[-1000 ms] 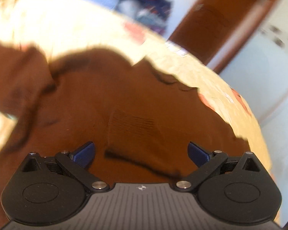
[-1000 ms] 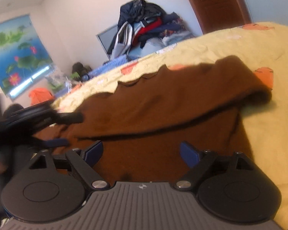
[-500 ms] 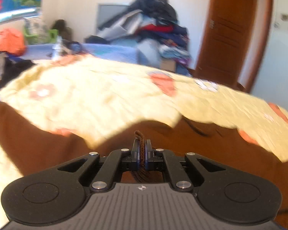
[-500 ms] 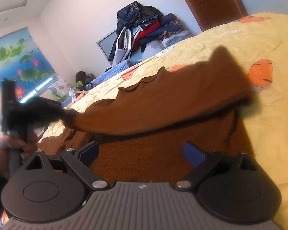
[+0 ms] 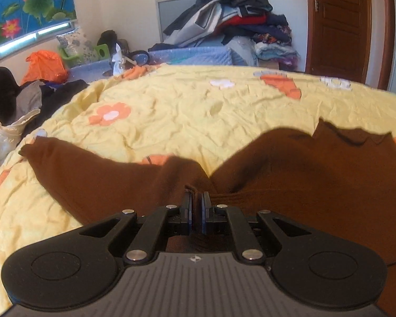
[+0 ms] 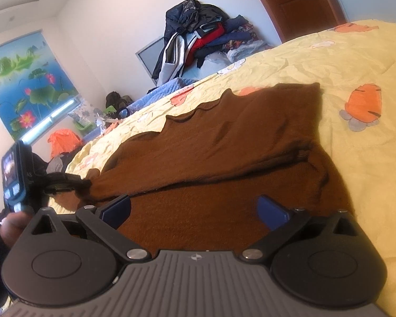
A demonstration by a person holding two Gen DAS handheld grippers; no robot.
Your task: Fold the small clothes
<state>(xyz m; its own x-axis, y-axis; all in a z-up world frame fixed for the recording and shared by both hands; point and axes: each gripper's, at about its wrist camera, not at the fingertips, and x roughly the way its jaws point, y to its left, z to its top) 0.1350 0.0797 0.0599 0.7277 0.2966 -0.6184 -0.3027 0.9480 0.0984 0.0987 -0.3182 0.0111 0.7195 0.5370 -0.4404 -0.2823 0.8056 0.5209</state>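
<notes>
Pinching the brown garment [image 5: 290, 185], left claw [image 5: 196, 206] lifts it over the yellow quilt [image 5: 184, 111]; right claw [image 6: 194, 208] opening, empty.

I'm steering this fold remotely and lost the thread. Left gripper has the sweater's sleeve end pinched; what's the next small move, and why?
Probably carry the left gripper, shut on the sleeve, a little farther across the brown sweater and lay it flat. The sleeve already stretches over the body, and the right gripper is opening, with nothing pinched.

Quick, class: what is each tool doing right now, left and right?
Left tool: shut on a fold of the brown knitted garment.
Right tool: jaws opening, holding nothing, garment lying beneath.
</notes>
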